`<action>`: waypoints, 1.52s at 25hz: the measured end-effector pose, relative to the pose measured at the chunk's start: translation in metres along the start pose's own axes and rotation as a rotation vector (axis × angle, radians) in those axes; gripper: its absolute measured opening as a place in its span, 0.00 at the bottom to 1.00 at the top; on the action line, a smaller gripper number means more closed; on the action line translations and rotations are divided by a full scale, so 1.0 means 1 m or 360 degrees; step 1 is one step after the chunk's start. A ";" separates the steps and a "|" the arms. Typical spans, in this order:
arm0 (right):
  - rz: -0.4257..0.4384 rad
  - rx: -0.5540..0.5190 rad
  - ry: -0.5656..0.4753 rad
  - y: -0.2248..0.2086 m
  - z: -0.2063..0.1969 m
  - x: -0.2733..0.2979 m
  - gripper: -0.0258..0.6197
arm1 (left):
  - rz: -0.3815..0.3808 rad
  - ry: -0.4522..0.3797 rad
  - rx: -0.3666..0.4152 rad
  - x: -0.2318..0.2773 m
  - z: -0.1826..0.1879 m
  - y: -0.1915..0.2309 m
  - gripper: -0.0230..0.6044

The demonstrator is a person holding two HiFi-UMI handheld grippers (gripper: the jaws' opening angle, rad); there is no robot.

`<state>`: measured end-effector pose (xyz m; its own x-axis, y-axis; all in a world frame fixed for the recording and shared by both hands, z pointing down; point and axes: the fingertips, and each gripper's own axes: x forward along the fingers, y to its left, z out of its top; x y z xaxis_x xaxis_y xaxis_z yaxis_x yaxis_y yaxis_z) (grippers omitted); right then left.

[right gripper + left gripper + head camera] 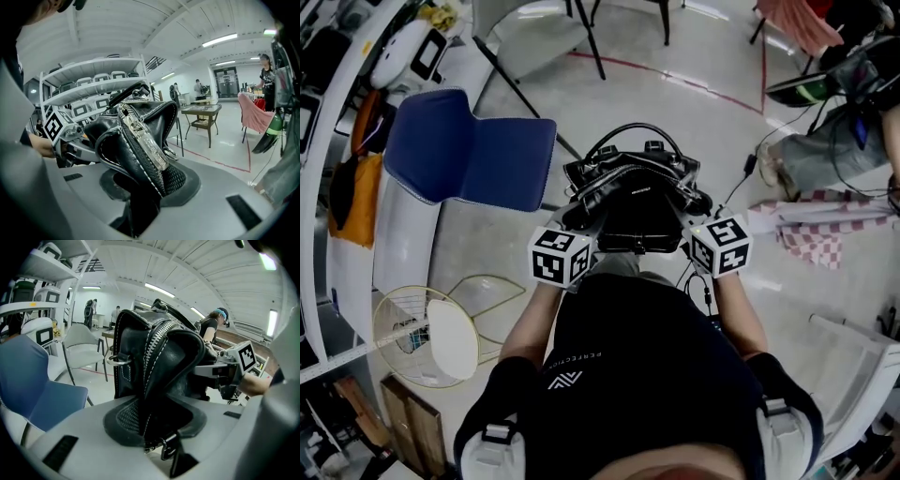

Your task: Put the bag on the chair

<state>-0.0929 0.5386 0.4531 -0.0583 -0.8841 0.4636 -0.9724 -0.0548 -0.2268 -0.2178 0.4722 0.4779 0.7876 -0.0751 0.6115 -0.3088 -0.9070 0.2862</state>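
so the black bag (633,202) is held up off the floor between both grippers; its left end is pinched by the left gripper (151,425) and its right end is clamped in the right gripper (140,187); the blue chair (469,155) is seen off to the left gripper's left, well apart from the bag

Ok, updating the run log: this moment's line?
left gripper: shut on black leather bag | right gripper: same | blue chair: no bag yet
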 end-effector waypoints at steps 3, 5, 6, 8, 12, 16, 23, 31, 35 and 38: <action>0.0026 -0.0026 0.0010 -0.009 0.010 0.016 0.23 | 0.0011 -0.0005 -0.0032 0.011 0.009 0.012 0.24; 0.0040 -0.0029 0.0016 -0.016 0.016 0.027 0.23 | 0.0017 -0.0003 -0.0033 0.018 0.016 0.021 0.24; 0.0045 -0.0026 0.0018 -0.020 0.019 0.032 0.23 | 0.0017 -0.0003 -0.0030 0.022 0.020 0.024 0.24; 0.0052 -0.0020 0.0020 -0.028 0.027 0.043 0.23 | 0.0017 -0.0008 -0.0026 0.030 0.031 0.032 0.24; 0.0071 -0.0027 0.0026 -0.039 0.046 0.064 0.23 | 0.0018 -0.0013 -0.0031 0.041 0.051 0.051 0.24; 0.0086 -0.0049 0.0024 -0.053 0.066 0.082 0.23 | 0.0027 -0.0025 -0.0040 0.054 0.071 0.066 0.24; 0.0091 -0.0038 -0.0002 -0.067 0.089 0.108 0.23 | 0.0038 -0.0049 0.0000 0.066 0.100 0.090 0.24; 0.0138 -0.0087 0.0029 -0.088 0.110 0.133 0.23 | 0.0084 -0.0078 -0.0069 0.084 0.120 0.105 0.24; 0.0201 -0.0100 0.0054 -0.103 0.125 0.160 0.23 | 0.0127 -0.0081 -0.0105 0.099 0.139 0.125 0.24; 0.0239 -0.0122 0.0077 -0.124 0.137 0.180 0.23 | 0.0168 -0.0087 -0.0152 0.119 0.154 0.136 0.24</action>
<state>0.0482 0.3223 0.4472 -0.2129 -0.8563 0.4705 -0.9662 0.1130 -0.2316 -0.0839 0.2765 0.4764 0.7751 -0.1930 0.6016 -0.4388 -0.8495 0.2928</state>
